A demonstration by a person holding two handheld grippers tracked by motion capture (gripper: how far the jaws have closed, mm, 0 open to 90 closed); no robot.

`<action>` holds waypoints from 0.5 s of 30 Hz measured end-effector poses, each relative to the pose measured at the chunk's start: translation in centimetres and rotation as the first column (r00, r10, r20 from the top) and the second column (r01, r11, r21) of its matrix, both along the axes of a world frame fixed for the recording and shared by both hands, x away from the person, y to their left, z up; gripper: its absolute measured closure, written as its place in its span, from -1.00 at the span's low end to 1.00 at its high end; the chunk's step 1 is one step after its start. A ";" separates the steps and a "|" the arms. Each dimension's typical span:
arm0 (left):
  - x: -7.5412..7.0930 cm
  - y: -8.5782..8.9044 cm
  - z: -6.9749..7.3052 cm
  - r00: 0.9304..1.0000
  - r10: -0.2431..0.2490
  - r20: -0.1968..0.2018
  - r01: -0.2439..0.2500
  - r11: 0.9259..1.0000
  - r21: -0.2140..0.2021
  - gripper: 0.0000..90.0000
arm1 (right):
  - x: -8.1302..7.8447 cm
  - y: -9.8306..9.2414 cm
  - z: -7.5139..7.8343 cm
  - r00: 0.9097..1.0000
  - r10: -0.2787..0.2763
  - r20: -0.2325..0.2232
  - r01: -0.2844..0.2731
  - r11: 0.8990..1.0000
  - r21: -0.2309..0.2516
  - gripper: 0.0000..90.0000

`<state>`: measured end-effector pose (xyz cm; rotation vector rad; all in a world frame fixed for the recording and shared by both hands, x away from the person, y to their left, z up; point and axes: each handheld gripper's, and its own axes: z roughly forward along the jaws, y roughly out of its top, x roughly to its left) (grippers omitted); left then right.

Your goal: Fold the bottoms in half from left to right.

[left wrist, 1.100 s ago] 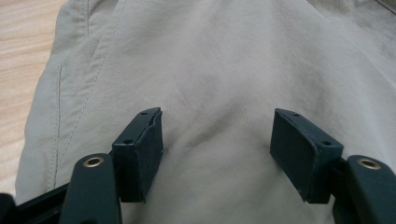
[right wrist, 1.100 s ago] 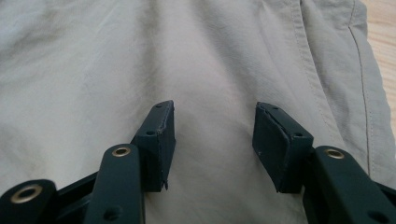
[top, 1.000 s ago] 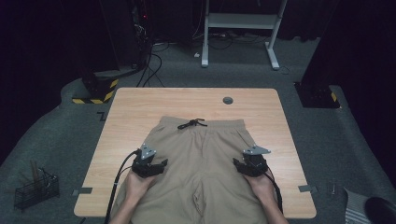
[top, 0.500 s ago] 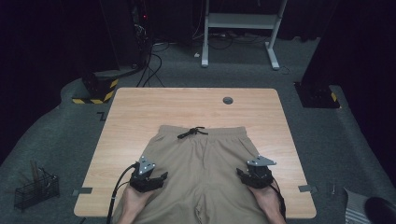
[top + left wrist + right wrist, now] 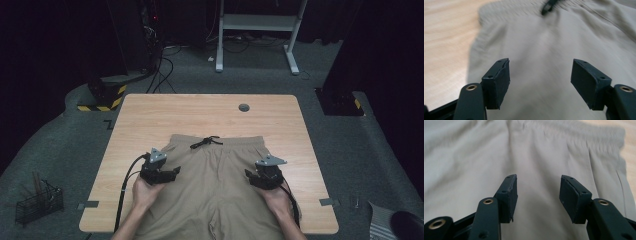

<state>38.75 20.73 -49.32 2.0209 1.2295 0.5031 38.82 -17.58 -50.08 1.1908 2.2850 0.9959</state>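
Khaki shorts [image 5: 215,185] lie flat on the wooden table [image 5: 150,115], waistband away from the person, with a black drawstring [image 5: 206,142] knotted at the middle. My left gripper [image 5: 173,172] hovers over the shorts' left side, a hand around it. Its jaws have just been opening and stand open, and the left gripper view [image 5: 540,77] shows only cloth beneath them, the drawstring [image 5: 549,5] farther off. My right gripper [image 5: 248,175] hovers over the right side, also open. In the right gripper view [image 5: 537,195] its pads hang apart above the fabric near the waistband [image 5: 574,130].
A dark round grommet [image 5: 244,107] sits in the table's far part. On the floor are a wire basket [image 5: 37,202] at the near left, a black-and-yellow striped base [image 5: 102,95], and a white desk frame [image 5: 255,30] farther back.
The shorts have slid toward the near edge. Both grippers drew back with them, then came forward and up again. The left jaws are wider apart.
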 end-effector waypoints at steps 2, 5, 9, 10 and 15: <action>0.9 0.1 0.0 1.000 0.022 0.008 -0.022 1.000 0.013 -0.32 | 1.2 1.2 0.3 1.000 0.013 0.016 -0.014 1.000 0.013 0.07; 2.2 0.4 -0.3 0.999 0.049 0.006 -0.049 0.999 0.018 -0.32 | 1.9 2.0 0.2 0.999 0.019 0.026 -0.019 1.000 0.013 0.07; 3.0 0.3 -1.4 0.998 0.053 -0.021 -0.053 0.998 0.030 -0.27 | 3.2 3.2 -0.6 1.000 0.019 0.012 -0.019 1.000 -0.009 0.08; 3.2 0.2 -1.8 0.998 0.052 -0.031 -0.051 0.998 0.049 -0.27 | 3.5 3.4 -1.1 1.000 0.015 -0.009 -0.016 1.000 -0.017 0.08; 3.3 -0.2 -2.5 0.999 0.041 -0.036 -0.038 0.996 0.078 -0.27 | 3.7 3.4 -1.8 0.999 0.021 -0.029 -0.021 0.999 -0.030 0.06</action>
